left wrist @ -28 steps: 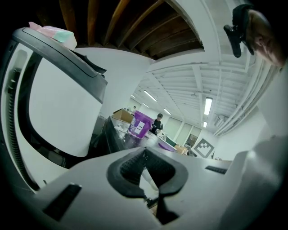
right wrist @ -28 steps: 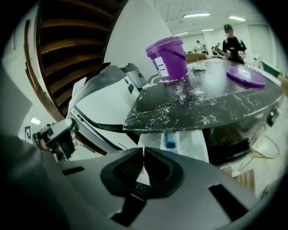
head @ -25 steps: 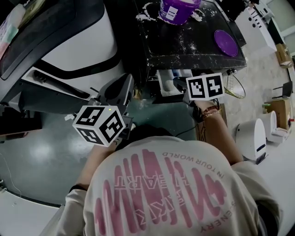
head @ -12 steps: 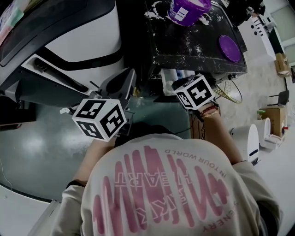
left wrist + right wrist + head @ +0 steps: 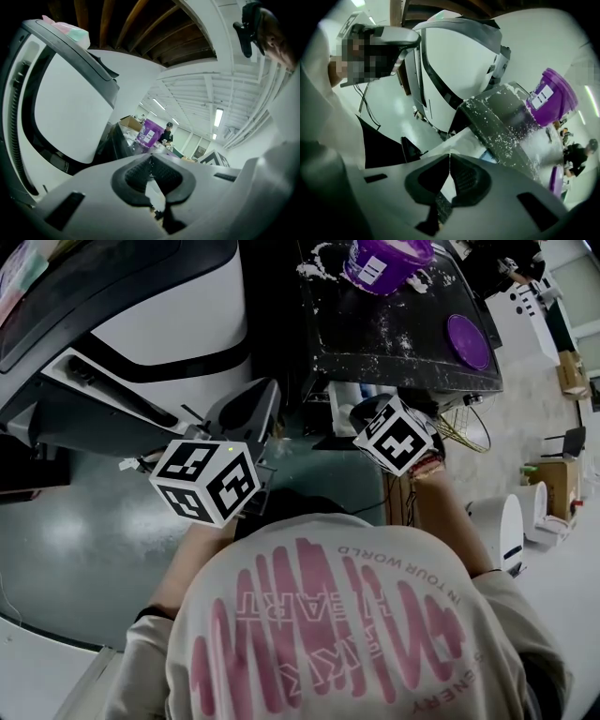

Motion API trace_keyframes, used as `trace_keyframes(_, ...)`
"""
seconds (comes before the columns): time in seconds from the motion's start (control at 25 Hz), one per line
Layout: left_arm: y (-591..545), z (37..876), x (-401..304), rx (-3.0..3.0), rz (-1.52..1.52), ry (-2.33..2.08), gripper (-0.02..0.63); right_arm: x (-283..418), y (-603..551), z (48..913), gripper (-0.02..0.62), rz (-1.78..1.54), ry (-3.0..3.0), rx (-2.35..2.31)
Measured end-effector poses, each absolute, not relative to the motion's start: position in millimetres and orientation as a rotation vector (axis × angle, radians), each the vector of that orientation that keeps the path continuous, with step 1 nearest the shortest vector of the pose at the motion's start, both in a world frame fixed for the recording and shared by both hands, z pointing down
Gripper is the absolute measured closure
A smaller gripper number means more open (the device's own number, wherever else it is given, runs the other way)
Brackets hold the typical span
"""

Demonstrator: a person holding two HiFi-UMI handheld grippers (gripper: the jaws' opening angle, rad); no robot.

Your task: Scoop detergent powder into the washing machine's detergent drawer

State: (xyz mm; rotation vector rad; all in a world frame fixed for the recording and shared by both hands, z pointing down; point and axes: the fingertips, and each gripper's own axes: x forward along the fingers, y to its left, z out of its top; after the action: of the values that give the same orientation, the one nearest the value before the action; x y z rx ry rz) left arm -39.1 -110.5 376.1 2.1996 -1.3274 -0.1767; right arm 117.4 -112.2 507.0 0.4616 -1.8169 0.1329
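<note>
The purple round plastic tub of detergent powder (image 5: 386, 261) stands upright at the far end of a black tabletop (image 5: 375, 343), with white powder scattered around its base and down the surface. A flat round purple lid (image 5: 467, 335) lies on the same tabletop, well apart from the tub, near the right edge. Left of the tabletop is the big white washing machine with black trim (image 5: 159, 329), tilted across the head view.

The right gripper (image 5: 450, 157) is just below the tabletop's near edge, its jaws pressed together with nothing between them. The left gripper (image 5: 151, 160) is by the machine's front (pointing up towards the ceiling), its jaws likewise together and empty.

Below lies a glossy grey-green floor (image 5: 75, 521). A white rounded appliance (image 5: 511, 521) and a brown cardboard box (image 5: 570, 470) stand to the right. The white ceiling carries long strip lights (image 5: 218, 117), and a person in dark clothes (image 5: 166, 134) stands far back.
</note>
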Motion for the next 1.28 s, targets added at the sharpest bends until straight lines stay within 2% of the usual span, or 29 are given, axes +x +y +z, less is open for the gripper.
trace_keyframes(0.76, -100.8, 380.7, -36.2, 2.15, -0.204, -1.386, 0.604, 115.2, -112.6, 505.8, 0.591, -0.052, -1.788, 0.33)
trace_keyframes(1.28, -48.7, 387.7, -33.0, 2.039, -0.25, -1.576, 0.604, 118.0, -108.5, 501.7, 0.591, -0.246, -1.822, 0.27)
